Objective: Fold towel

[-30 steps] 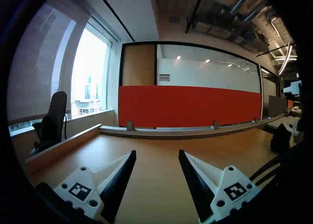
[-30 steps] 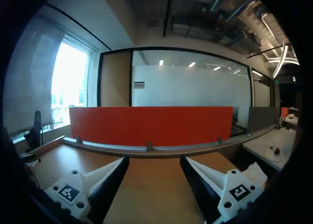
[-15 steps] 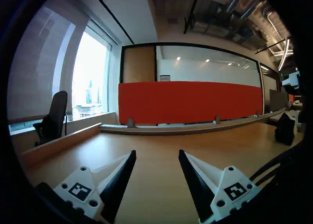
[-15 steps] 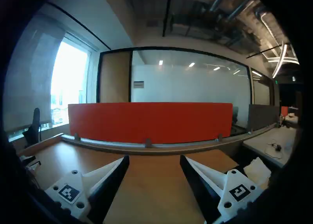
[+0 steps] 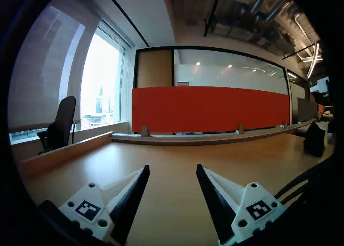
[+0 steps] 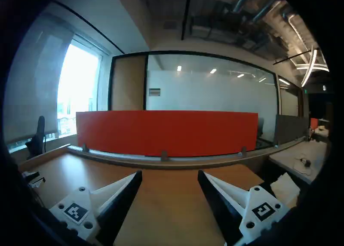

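Both tools (image 5: 171, 170) (image 6: 169, 177) agape, level.

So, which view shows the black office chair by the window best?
The left gripper view. The black office chair stands larger there, its backrest and armrest clear beside the bright window. In the right gripper view the same chair is small and dark near the left edge, with little detail.

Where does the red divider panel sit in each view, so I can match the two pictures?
Left gripper view: the red panel runs across the middle, reaching farther to the right.
Right gripper view: the red panel runs across the middle, slightly left of centre.
Shared landmark: the bright window, left of the panel in both.
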Demonstrator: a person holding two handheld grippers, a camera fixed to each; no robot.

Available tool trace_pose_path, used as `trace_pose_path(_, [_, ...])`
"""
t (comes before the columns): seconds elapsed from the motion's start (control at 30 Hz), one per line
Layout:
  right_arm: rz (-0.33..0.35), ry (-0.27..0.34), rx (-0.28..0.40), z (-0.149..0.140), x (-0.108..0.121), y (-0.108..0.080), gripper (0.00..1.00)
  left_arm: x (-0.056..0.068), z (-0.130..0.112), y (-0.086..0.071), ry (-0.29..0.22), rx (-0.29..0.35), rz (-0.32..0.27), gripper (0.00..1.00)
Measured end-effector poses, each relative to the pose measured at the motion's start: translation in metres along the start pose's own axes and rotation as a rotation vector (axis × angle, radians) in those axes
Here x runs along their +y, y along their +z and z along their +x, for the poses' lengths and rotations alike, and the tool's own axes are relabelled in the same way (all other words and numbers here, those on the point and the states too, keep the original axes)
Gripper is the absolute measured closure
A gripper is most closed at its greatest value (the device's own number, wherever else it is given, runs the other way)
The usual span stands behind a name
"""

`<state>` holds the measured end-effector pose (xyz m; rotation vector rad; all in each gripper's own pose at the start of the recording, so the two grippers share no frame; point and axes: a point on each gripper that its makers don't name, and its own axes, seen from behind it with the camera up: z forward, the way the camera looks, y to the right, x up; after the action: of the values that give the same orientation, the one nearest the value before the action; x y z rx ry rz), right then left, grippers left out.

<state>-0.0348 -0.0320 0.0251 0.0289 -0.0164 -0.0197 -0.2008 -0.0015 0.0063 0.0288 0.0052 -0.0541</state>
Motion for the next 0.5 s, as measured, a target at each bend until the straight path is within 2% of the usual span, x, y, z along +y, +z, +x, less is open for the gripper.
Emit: trace_pose_path(0.5, [-0.007, 0.006, -0.003, -0.0015, 0.005, -0.0001, 0.0, 0.0013, 0.0057, -0.0053, 0.002, 0.018, -0.002, 0.2])
